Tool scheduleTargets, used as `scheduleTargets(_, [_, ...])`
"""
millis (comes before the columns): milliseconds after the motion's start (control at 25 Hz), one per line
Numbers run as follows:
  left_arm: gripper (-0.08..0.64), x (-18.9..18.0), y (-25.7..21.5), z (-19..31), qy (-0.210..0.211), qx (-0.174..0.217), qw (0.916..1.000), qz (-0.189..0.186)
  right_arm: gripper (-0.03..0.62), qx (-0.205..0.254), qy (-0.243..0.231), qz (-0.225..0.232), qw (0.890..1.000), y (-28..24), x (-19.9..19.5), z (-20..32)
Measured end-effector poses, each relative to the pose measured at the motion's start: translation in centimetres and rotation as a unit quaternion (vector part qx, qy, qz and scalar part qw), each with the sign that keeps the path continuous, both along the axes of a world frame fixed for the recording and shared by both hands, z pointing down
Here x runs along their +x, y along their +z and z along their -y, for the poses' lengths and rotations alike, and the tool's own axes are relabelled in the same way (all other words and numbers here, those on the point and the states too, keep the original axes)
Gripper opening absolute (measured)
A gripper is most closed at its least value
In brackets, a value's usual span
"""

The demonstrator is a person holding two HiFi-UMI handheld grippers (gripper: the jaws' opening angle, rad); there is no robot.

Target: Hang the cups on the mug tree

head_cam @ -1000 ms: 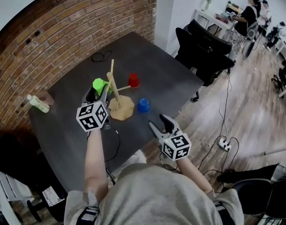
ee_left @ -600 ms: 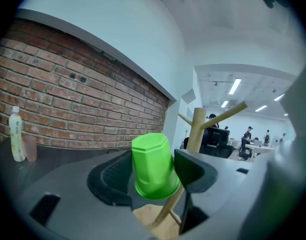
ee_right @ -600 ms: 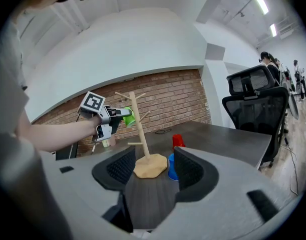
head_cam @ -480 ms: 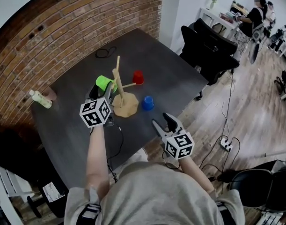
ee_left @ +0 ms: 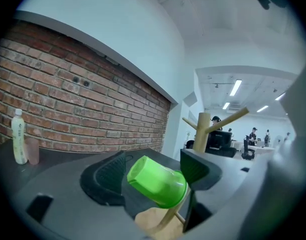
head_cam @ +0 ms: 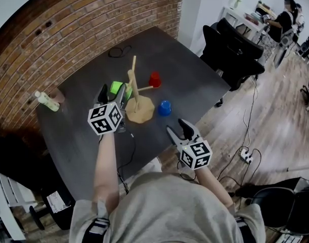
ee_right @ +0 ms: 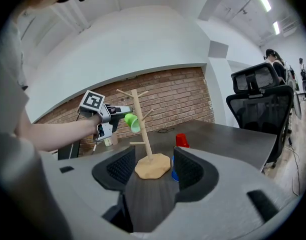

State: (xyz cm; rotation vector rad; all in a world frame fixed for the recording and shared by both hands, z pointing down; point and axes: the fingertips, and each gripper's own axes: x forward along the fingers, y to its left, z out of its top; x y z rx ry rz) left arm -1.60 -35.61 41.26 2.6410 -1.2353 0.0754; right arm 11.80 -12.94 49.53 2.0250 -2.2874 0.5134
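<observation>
While your left hand-held gripper (head_cam: pixel 113 92) is up at the mug tree (head_cam: pixel 135 87), its jaws have just been opening and now stand spread wide. The green cup (ee_left: pixel 157 180) sits between them, tilted, with its mouth slipped over a slanting peg on the tree's left side and its bottom pointing up and away from the trunk. In the left gripper view neither pad looks pressed on it.

Your right hand-held gripper (head_cam: pixel 177 127) hangs at the near edge of the table (head_cam: pixel 189 87), well apart from the cups, jaws spread, nothing between them. It points toward the tree's base.

The red cup (head_cam: pixel 155 79) stands upside down on the table just beyond the tree. The blue cup (head_cam: pixel 165 107) is upside down too, just beside the base on your right. A bottle (head_cam: pixel 46 101) stands at the table's left end near the brick wall (head_cam: pixel 68 29).
</observation>
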Motion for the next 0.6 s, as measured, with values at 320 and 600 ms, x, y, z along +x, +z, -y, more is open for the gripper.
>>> scheduleTargets(320, [0.311,-0.7,-0.1,-1.4,-0.003,0.007,1.0000,0.001,0.239,0.000,-0.001,0.000,1.000,0.5,0.2,0.6])
scheduleTargets(600, [0.311,-1.8,0.7,-3.8,-0.006,0.010,0.9999,0.002,0.239,0.000,-0.004,-0.013,1.000,0.8,0.5,2.1])
